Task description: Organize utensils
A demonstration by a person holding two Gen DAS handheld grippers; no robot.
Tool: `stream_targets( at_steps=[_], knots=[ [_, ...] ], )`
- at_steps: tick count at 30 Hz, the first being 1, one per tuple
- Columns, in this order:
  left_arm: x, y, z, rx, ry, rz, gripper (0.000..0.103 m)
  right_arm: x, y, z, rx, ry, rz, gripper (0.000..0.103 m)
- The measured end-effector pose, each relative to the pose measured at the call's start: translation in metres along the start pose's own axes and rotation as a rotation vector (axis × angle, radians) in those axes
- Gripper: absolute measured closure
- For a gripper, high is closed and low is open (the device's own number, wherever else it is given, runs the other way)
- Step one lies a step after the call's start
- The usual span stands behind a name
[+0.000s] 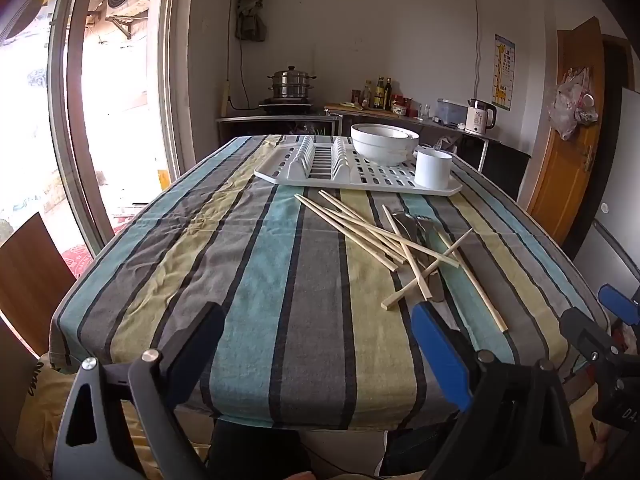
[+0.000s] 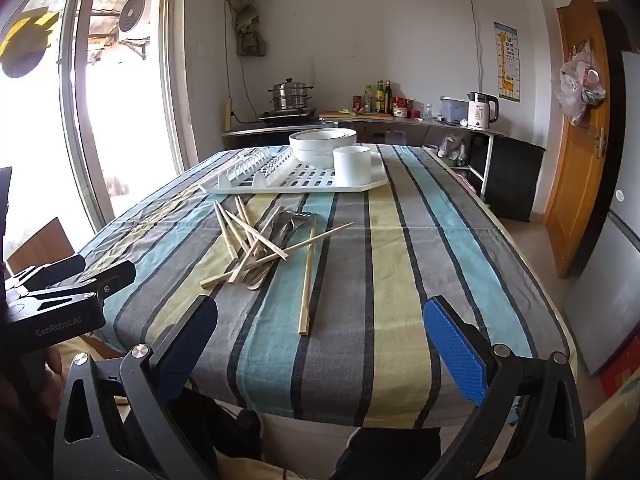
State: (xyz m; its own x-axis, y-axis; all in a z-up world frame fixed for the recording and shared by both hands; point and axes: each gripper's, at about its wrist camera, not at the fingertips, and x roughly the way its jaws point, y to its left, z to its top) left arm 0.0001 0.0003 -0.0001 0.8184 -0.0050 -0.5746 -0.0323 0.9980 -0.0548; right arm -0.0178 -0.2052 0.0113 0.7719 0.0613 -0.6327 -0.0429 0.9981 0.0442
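Note:
Several wooden chopsticks (image 1: pixel 400 240) lie crossed in a loose pile on the striped tablecloth (image 1: pixel 248 264), over some metal forks and spoons (image 1: pixel 412 224). In the right wrist view the chopstick pile (image 2: pixel 256 240) covers the metal utensils (image 2: pixel 288 220), and one chopstick (image 2: pixel 307 280) lies apart nearer to me. Behind them a white drying rack (image 1: pixel 304 174) (image 2: pixel 280 186) holds stacked white bowls (image 1: pixel 384 140) (image 2: pixel 320 144) and a white cup (image 1: pixel 434 168) (image 2: pixel 352 164). My left gripper (image 1: pixel 318 312) (image 2: pixel 106 264) and right gripper (image 2: pixel 322 308) (image 1: pixel 586 302) hover open and empty above the table's near edge.
A counter along the back wall carries a steel steamer pot (image 1: pixel 290 82), bottles (image 1: pixel 380 94) and a white kettle (image 1: pixel 480 116). A sliding glass door (image 1: pixel 80 120) is on the left and a wooden door (image 1: pixel 568 128) on the right. A person's legs show under the table's near edge.

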Motion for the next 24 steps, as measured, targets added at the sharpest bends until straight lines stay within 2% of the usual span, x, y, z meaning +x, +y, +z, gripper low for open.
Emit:
stream_targets(
  at_steps=[14,24],
  knots=[
    [-0.002,0.009,0.005,0.007,-0.009,0.015,0.007,0.0,0.007,-0.001,-0.011,0.014,-0.003,0.0],
    [-0.007,0.001,0.002,0.021,-0.019,0.019,0.007,-0.004,0.003,0.001,-0.009,0.01,-0.001,0.0]
  ],
)
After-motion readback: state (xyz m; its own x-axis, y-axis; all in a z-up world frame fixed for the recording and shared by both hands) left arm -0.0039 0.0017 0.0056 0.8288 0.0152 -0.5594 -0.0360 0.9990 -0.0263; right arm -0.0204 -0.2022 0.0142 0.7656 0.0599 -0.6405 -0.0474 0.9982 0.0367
